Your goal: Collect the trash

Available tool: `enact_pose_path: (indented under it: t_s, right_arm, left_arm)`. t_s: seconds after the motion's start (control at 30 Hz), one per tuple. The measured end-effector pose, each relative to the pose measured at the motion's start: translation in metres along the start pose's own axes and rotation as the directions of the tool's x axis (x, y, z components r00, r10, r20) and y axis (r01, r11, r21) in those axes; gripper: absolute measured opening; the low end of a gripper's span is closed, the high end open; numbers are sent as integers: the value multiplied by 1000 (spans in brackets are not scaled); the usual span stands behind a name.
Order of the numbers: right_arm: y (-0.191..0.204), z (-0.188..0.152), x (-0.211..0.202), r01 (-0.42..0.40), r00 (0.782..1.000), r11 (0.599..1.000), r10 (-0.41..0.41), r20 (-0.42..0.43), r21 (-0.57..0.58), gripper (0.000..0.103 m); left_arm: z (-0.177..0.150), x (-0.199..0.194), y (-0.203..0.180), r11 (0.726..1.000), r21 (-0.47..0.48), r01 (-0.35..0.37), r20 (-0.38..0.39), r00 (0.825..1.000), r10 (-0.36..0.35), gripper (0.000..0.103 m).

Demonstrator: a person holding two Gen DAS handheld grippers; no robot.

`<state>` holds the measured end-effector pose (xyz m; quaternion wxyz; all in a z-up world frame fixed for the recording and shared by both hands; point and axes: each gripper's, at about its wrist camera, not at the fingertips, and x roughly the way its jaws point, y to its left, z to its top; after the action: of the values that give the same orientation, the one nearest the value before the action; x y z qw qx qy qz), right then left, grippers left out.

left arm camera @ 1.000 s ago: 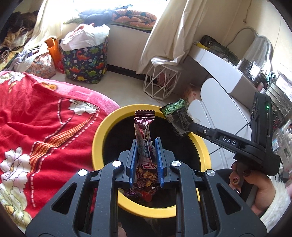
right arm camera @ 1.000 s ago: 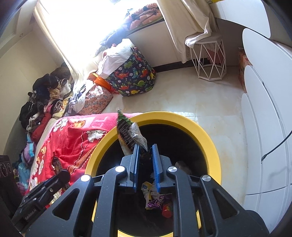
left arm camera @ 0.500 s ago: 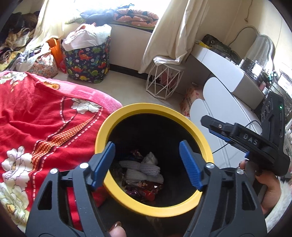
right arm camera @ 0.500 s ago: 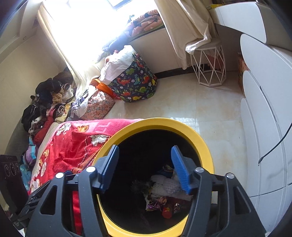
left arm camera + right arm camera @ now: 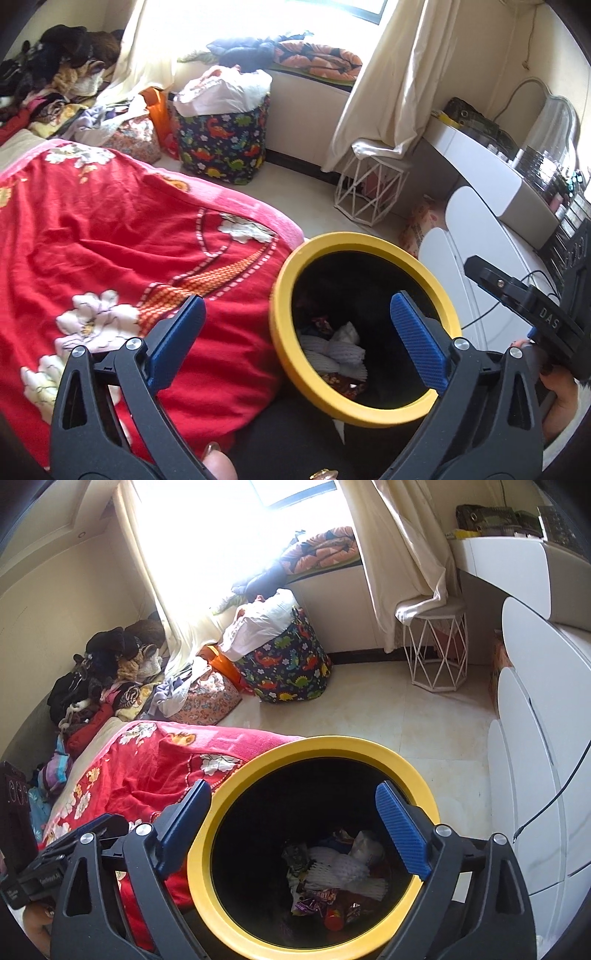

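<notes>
Both wrappers had been dropped since a second before. The left tool and right tool were held wide apart and empty over the yellow-rimmed bin. The trash lay piled at the bin's bottom, beside the red blanket.

Strong daylight from window, blown out to white (glare washes curtain beside it). Bin interior deep in shadow. Fisheye bending at edges, dark vignette corners. Focus sharp.
</notes>
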<state>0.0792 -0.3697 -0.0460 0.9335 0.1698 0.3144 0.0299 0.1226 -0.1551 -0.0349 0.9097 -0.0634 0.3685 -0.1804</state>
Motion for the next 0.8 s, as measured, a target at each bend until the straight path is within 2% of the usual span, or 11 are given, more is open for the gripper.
enact_pose_path:
  t_s: [0.13, 0.23, 0.33, 0.5, 0.6, 0.8]
  right_arm:
    - [18, -5, -12, 8, 998, 999, -5, 69, -40, 96]
    - [33, -13, -24, -5, 991, 998, 14, 134, -66, 96]
    - [51, -26, -34, 20, 982, 992, 3, 188, -121, 96]
    - [76, -48, -51, 61, 956, 977, 1, 292, -204, 96]
    - [84, -57, -57, 82, 944, 969, 0, 330, -233, 97]
    - [91, -66, -59, 110, 935, 963, -16, 355, -246, 97]
  left_arm:
    - [-3, -18, 13, 999, -8, -45, 47, 998, 45, 92]
    - [-5, -32, 21, 996, -4, -85, 88, 992, 85, 92]
    - [-9, -48, 27, 993, 10, -121, 135, 984, 118, 92]
    - [-18, -71, 33, 984, 28, -177, 196, 966, 168, 92]
    - [-23, -82, 37, 982, 23, -188, 216, 960, 179, 92]
    - [-32, -95, 40, 982, 5, -191, 246, 951, 184, 92]
